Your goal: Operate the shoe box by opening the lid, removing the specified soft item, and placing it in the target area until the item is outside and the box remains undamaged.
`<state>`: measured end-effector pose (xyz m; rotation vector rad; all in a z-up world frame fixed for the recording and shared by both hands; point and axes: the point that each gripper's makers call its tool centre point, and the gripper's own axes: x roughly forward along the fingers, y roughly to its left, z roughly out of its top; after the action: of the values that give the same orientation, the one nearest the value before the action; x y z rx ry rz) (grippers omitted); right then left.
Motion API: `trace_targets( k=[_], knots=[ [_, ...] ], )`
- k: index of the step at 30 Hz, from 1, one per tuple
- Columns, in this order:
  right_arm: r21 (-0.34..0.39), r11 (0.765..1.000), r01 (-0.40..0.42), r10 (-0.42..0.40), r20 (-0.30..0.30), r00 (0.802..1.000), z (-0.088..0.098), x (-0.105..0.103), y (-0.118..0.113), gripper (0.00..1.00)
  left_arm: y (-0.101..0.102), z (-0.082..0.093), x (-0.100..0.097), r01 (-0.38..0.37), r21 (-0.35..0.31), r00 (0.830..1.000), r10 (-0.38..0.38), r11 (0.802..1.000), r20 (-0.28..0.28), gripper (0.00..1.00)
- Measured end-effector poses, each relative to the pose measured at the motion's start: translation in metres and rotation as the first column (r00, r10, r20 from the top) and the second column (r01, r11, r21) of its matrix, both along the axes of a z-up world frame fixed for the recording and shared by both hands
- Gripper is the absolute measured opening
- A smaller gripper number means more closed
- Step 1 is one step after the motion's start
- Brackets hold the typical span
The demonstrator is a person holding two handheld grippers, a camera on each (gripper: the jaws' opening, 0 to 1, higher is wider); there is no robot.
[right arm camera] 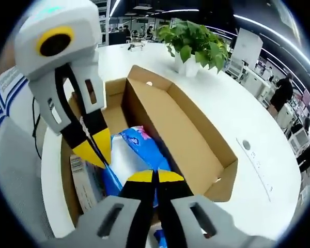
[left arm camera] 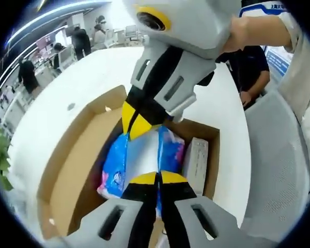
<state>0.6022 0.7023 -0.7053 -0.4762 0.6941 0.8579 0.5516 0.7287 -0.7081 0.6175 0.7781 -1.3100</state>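
- White desk [right arm camera: 212,98] in an open office carries the shoe box [right arm camera: 196,134], lid already folded open.
- Blue soft packet [left arm camera: 116,163] lies inside the box, beside a white carton [left arm camera: 196,163].
- Left gripper [left arm camera: 157,178] and right gripper [right arm camera: 155,176]: jaws together on the packet's plastic.
- Best lifted straight up, slowly, clear of the cardboard walls.

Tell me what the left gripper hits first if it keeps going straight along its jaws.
Most likely the blue soft pack inside the open shoe box; the left gripper points right at it, jaws closed. The right gripper comes in beyond, though depth is unclear.
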Motion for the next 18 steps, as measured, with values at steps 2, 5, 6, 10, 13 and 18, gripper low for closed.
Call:
trace_targets(
  k=[2, 5, 6, 10, 13, 18],
  knots=[
    [0.007, 1.000, -0.002, 0.002, 0.006, 1.000, 0.005, 0.001, 0.001, 0.00, 0.002, 0.006, 0.001, -0.004, -0.003, 1.000, 0.004, 1.000, 0.007, 0.00],
    [0.019, 1.000, -0.013, 0.013, 0.021, 1.000, 0.017, 0.001, 0.004, 0.00, 0.004, 0.018, 0.002, -0.008, -0.011, 1.000, 0.009, 1.000, 0.019, 0.00],
    [0.021, 1.000, -0.015, 0.014, 0.027, 1.000, 0.020, 0.001, 0.004, 0.00, 0.004, 0.021, 0.003, -0.010, -0.012, 1.000, 0.010, 1.000, 0.021, 0.00],
    [0.034, 0.999, -0.028, 0.026, 0.047, 0.999, 0.034, 0.000, 0.006, 0.00, 0.003, 0.037, 0.000, 0.000, -0.020, 0.999, 0.001, 1.000, 0.035, 0.00],
    [0.046, 0.998, -0.034, 0.031, 0.057, 0.998, 0.044, 0.000, 0.006, 0.00, 0.002, 0.048, -0.001, 0.004, -0.027, 0.999, -0.003, 1.000, 0.039, 0.00],
    [0.058, 0.997, -0.048, 0.044, 0.072, 0.996, 0.061, -0.004, 0.003, 0.00, -0.005, 0.068, -0.006, 0.015, -0.049, 0.999, -0.012, 0.999, 0.044, 0.00]
  ],
)
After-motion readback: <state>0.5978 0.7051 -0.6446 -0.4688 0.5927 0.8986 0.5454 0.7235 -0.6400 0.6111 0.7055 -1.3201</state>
